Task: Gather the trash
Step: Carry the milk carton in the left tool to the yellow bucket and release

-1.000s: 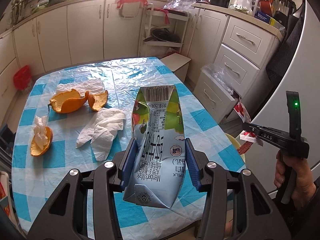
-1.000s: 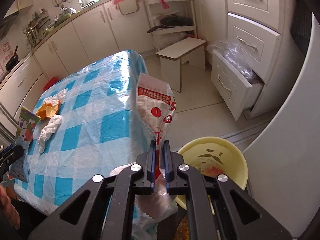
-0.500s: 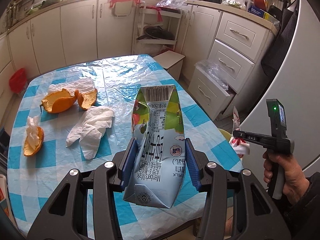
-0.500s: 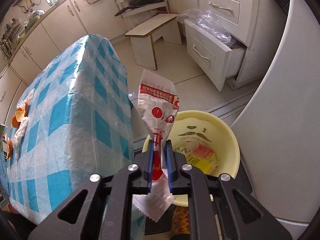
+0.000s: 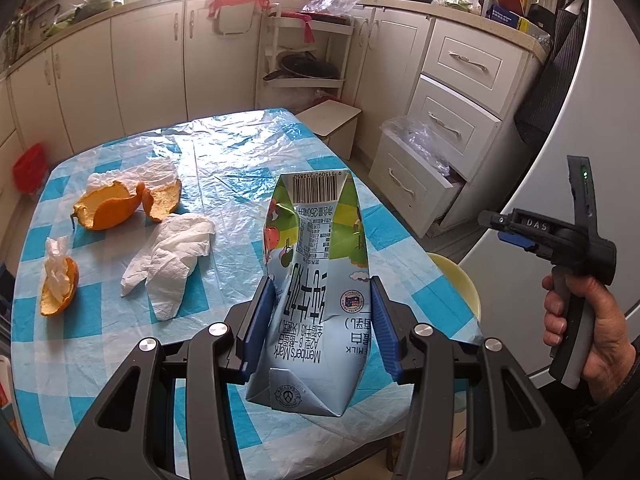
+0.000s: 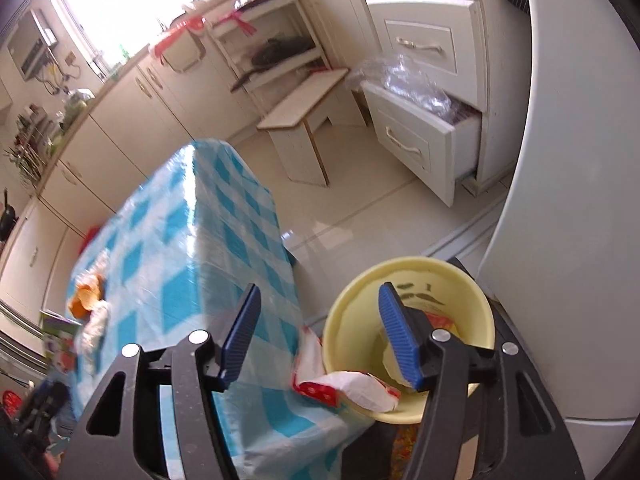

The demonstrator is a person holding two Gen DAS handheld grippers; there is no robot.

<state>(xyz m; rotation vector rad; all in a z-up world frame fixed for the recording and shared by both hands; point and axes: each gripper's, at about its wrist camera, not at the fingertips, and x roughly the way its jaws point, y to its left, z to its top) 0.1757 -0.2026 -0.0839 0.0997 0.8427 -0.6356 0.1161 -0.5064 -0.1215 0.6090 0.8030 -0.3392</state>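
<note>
My left gripper [image 5: 320, 312] is shut on a flattened light-blue milk carton [image 5: 316, 272], held above the table's near edge. My right gripper [image 6: 320, 320] is open and empty above the yellow bin [image 6: 408, 280] on the floor beside the table; it also shows in the left wrist view [image 5: 516, 232]. A red and white wrapper [image 6: 352, 390] lies draped over the bin's near rim. On the blue checked table [image 5: 224, 160] lie orange peels [image 5: 120, 204], a peel with tissue in it [image 5: 58, 284] and a crumpled white tissue [image 5: 172, 256].
The yellow bin shows in the left wrist view [image 5: 460, 284] past the table's right edge. A white fridge [image 6: 580, 160] stands right of the bin. An open drawer with plastic bags [image 6: 424, 128] and a small stool [image 6: 304, 120] stand on the floor beyond.
My right gripper opened and let the red and white wrapper go; it dropped onto the bin's rim. The left gripper still holds the carton, little moved.
</note>
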